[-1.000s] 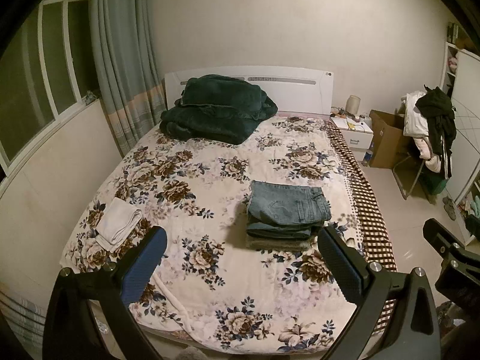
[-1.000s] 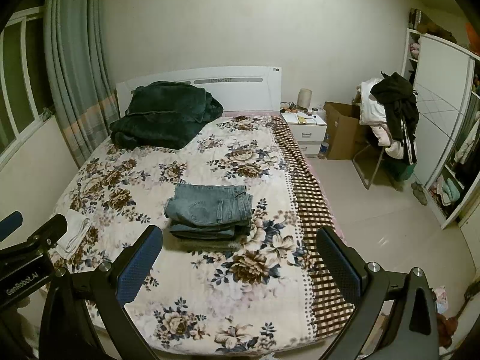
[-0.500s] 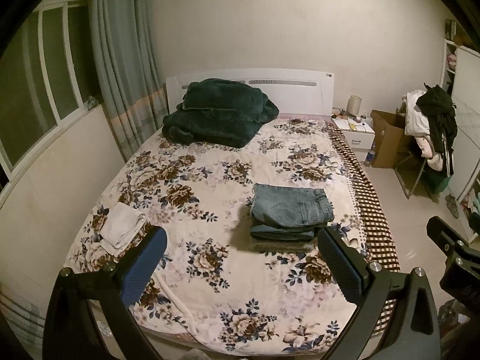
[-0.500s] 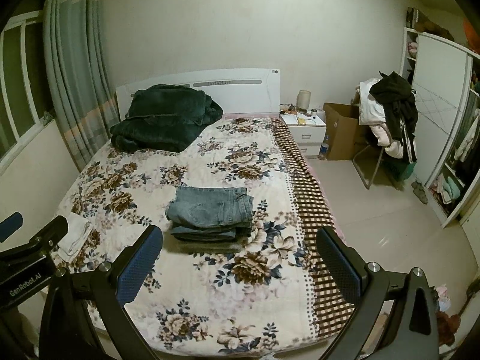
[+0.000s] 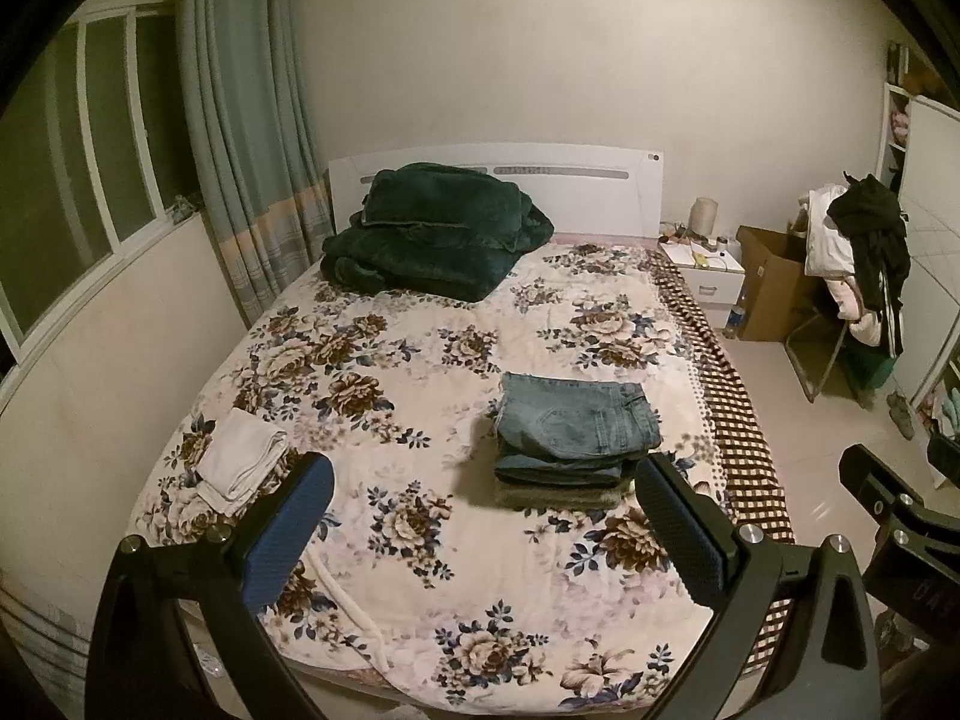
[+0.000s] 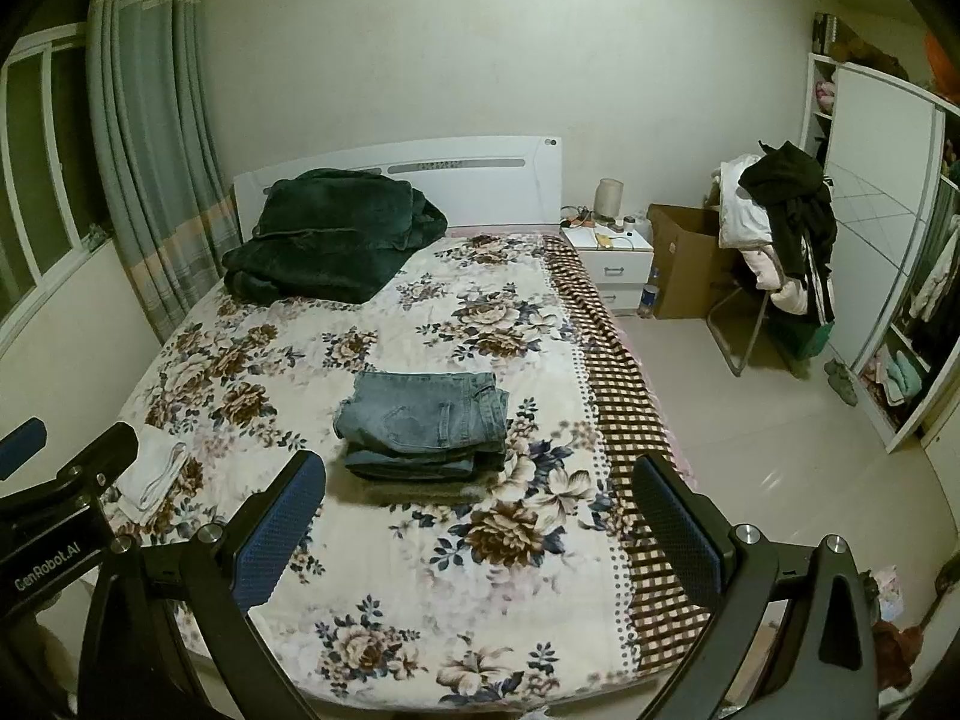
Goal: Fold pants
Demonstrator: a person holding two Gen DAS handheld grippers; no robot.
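Note:
A stack of folded pants (image 5: 573,435), blue jeans on top and an olive pair at the bottom, lies on the floral bed cover (image 5: 420,360) right of centre; it also shows in the right wrist view (image 6: 423,429). A folded white garment (image 5: 240,459) lies near the bed's left edge, also seen in the right wrist view (image 6: 150,471). My left gripper (image 5: 480,516) is open and empty, held back above the foot of the bed. My right gripper (image 6: 477,510) is open and empty too, beside it on the right.
A dark green blanket (image 5: 432,234) is piled by the white headboard (image 5: 588,180). A nightstand (image 6: 609,255), a cardboard box (image 6: 684,258) and a chair heaped with clothes (image 6: 780,228) stand right of the bed. A wardrobe (image 6: 888,252) is at far right. Curtains (image 5: 240,120) hang at left.
Both grippers have drawn back and up from the bed, so the bed and the pants stack look smaller and farther. Both stay open.

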